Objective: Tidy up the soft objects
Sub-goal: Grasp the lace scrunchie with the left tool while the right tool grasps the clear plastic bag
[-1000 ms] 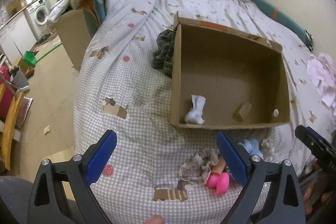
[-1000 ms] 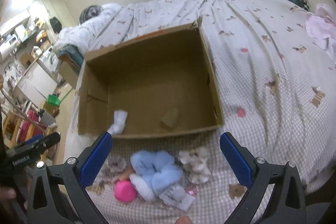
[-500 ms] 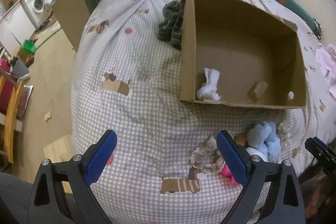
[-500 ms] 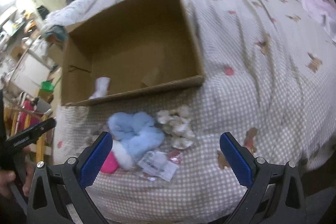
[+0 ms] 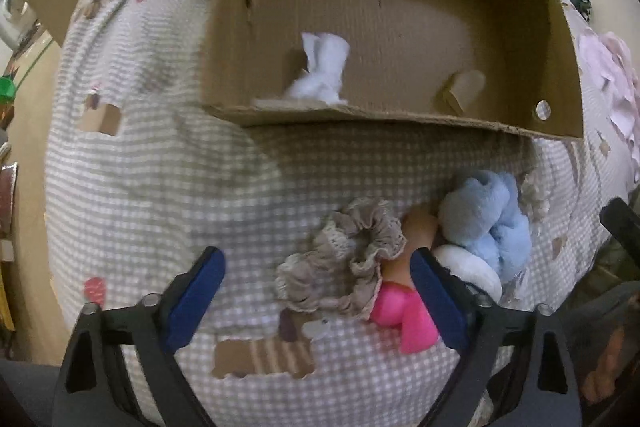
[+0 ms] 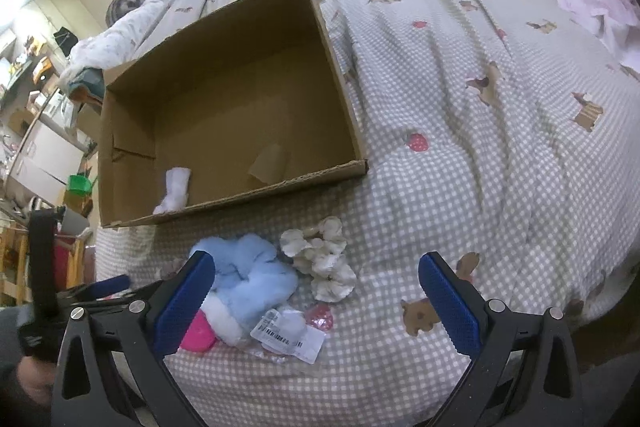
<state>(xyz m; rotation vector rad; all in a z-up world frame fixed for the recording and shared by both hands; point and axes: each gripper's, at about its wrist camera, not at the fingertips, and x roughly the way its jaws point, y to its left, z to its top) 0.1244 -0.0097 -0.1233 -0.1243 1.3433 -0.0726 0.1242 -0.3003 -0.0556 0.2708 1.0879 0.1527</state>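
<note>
Where the checked bedspread (image 5: 152,187) bulges toward the camera, a small heap of soft items lies just in front of the cardboard box (image 5: 400,119). Nearest the left claw (image 5: 318,301) is a beige scrunchie (image 5: 344,267) — gathered, lace-edged fabric in a ruffled ring, lying flat, its loose folds trailing toward the lower left. Touching its right side are a smooth pink piece (image 5: 404,315) and a tan rounded piece (image 5: 418,231); what these are cannot be told. Beside them sits a fluffy pale-blue plush item (image 5: 488,219), knotted in lobes, over a white fleecy one (image 5: 472,267). In the right wrist view a cream, petal-textured scrunchie (image 6: 324,263) lies just right of the blue plush, with a clear labelled packet (image 6: 290,333) in front.

The box is corrugated, open-topped and rectangular, its long axis running across the left view. Inside, near the front wall, a white crumpled cloth (image 5: 320,71) stands upright.

Both claws stand wide apart, holding nothing — the left straddling the beige scrunchie, the right claw (image 6: 318,299) above the packet and cream scrunchie. A pink garment (image 6: 596,3) lies well apart on the bed.
</note>
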